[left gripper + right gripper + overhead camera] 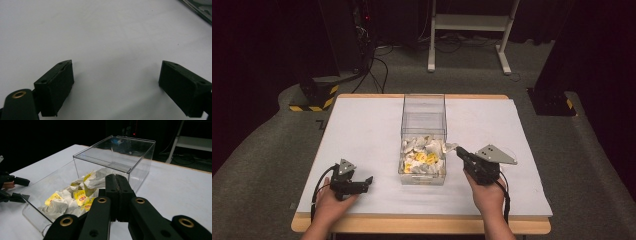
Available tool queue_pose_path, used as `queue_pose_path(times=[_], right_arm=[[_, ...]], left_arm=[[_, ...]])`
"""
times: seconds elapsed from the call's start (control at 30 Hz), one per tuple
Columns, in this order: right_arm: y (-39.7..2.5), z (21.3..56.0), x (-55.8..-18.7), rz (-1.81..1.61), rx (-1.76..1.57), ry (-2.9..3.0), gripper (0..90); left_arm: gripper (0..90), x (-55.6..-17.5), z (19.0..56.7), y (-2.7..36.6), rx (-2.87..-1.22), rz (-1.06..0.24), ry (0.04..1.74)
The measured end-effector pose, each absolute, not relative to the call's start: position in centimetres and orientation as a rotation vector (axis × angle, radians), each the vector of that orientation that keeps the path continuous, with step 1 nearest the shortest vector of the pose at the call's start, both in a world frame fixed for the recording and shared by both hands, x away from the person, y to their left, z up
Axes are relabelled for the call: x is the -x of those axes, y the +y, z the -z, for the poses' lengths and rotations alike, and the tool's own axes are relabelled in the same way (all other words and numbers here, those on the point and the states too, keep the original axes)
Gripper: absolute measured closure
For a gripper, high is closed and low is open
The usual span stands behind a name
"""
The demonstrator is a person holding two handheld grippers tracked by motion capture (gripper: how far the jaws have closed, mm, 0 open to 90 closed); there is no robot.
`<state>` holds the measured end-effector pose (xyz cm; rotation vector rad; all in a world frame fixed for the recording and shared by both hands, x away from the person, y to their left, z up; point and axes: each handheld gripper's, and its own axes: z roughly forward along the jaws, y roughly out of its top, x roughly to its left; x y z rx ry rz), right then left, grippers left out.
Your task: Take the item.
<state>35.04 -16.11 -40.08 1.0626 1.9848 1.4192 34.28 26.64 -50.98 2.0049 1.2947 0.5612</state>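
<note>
Table: a white-topped table (362, 130) with a wooden edge showing along the near side, sitting on grey carpet in a pretty dark room.

Box: a clear plastic box (424, 107) in the middle of the table, long axis running away from the person. From the right gripper view you can tell the far half has a clear lid or shelf over it while the near half is open on top, which the high view doesn't really make obvious.

Packets: a heap of crumpled white and yellow tea-bag-style packets (424, 156) piled in the near end of the box. The right gripper view gets close enough to see red print on the yellow ones (80, 196); I can't read it.

Left gripper: the left gripper (368, 181) rests low at the near left of the table, well apart from the box, held by the left hand (332, 200). Its own view looks at bare white tabletop, with its two jaws spread wide and nothing between them. A sliver of the box edge sits in the top right corner there.

Right gripper: the right gripper (459, 152) is held by the right hand (484, 192) just beside the box's near right corner, tip pointing at the pile. In its own view the jaws are pressed flat together with nothing visible between them.

Background: a white metal frame (469, 30) and cables on the floor behind the table.
</note>
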Motion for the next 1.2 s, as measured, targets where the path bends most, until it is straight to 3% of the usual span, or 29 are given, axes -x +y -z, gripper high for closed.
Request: queue_pose_path(times=[1.2], right_arm=[[-22.0, 40.1, -34.9, -1.348, -1.208, 1.857, 89.8]], left_arm=[[12.9, -34.3, 51.0, 26.6, -2.005, -0.560, 1.295]])
